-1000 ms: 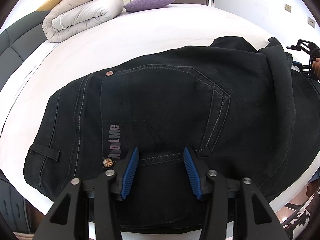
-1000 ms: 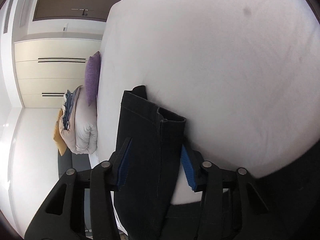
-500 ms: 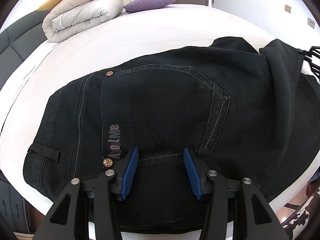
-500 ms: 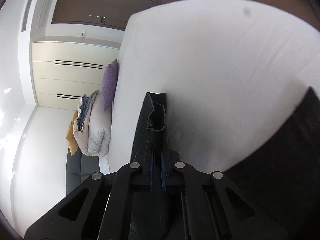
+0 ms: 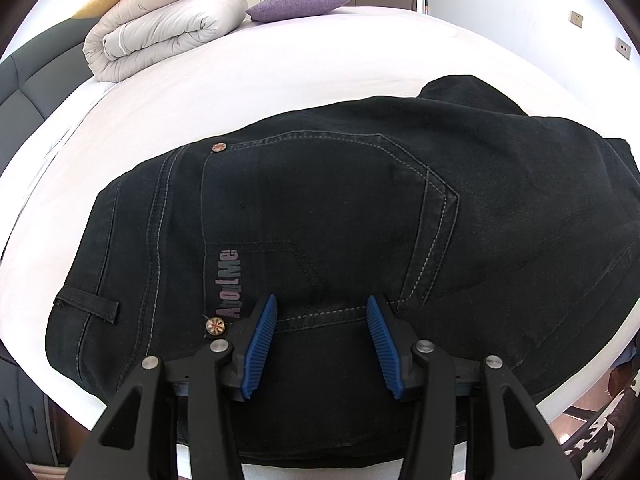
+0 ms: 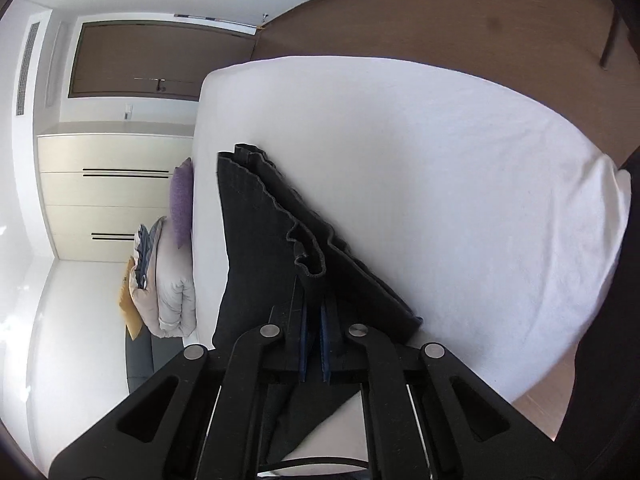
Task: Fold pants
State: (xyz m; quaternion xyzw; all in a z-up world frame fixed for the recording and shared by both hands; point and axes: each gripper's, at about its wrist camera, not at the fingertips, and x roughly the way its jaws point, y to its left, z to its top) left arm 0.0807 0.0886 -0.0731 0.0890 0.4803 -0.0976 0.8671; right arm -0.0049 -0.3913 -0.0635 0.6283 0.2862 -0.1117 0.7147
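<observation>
On my left wrist feed, the black pants [image 5: 340, 216] lie flat on the white bed [image 5: 280, 72], seat side up, with the waistband toward the left of the frame. One printed label is legible along the back pocket edge: "AboutMe" [image 5: 229, 284]. I count two metal rivets on the pocket corners, one at the far corner [image 5: 219, 147] and one near my fingers [image 5: 215, 325], plus one belt loop [image 5: 86, 304]. The left gripper [image 5: 322, 340] stands with its jaws spread wide over the lower pocket seam; both blue pads [image 5: 260, 348] are clear of each other with denim showing between them.

On my right wrist feed, the right gripper [image 6: 314, 344] has its jaws clamped together on the stacked leg hems [image 6: 280, 232] of the pants, lifted above the sheet.

At the head of the bed I count one folded duvet [image 5: 160, 36] and one purple pillow [image 5: 300, 4].
</observation>
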